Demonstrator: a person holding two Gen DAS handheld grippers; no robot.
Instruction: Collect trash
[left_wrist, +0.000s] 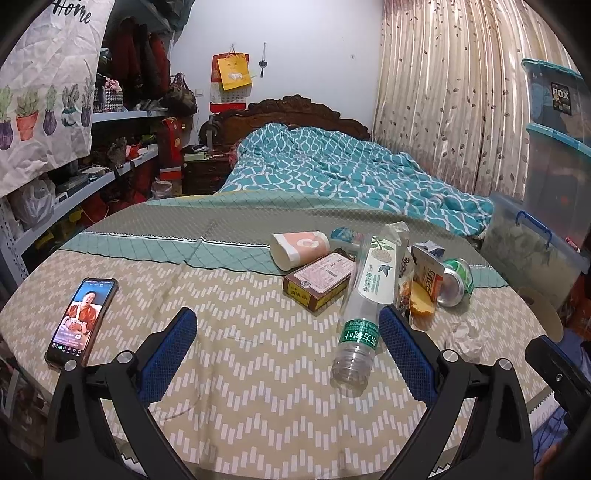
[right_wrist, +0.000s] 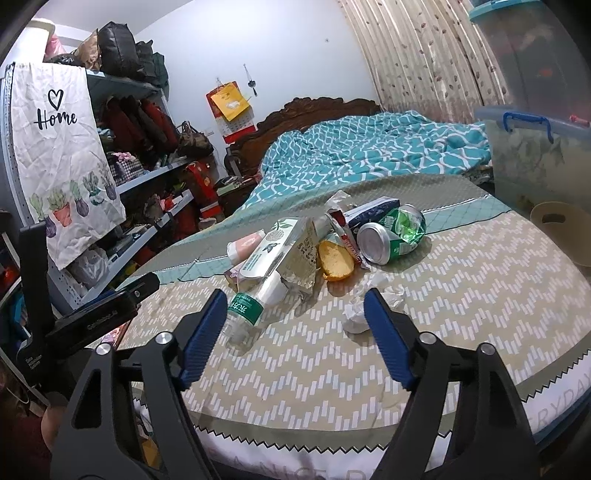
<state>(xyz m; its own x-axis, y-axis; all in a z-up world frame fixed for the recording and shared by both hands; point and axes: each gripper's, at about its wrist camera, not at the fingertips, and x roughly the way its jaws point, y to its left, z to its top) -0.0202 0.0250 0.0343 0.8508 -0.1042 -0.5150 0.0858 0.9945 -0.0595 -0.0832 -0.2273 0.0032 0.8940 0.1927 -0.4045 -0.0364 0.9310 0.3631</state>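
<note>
A lived-in home bedroom is shown. A bed with a carved dark wooden headboard (left_wrist: 295, 110) is covered by a teal-and-white patterned quilt (left_wrist: 332, 173). Left of the bed, grey metal shelves (left_wrist: 122, 170) are crammed with clothes and bags. Right of it, a beige leaf-print curtain (left_wrist: 443, 92) is hung. Behind the headboard, a red-and-yellow wall calendar (left_wrist: 229, 81) is pinned.

Both grippers: black frames, silver screws, blue textured fingers (left_wrist: 173, 354).

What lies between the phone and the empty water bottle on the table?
Only bare tablecloth: in the left wrist view, nothing sits between the phone and the water bottle.
</note>
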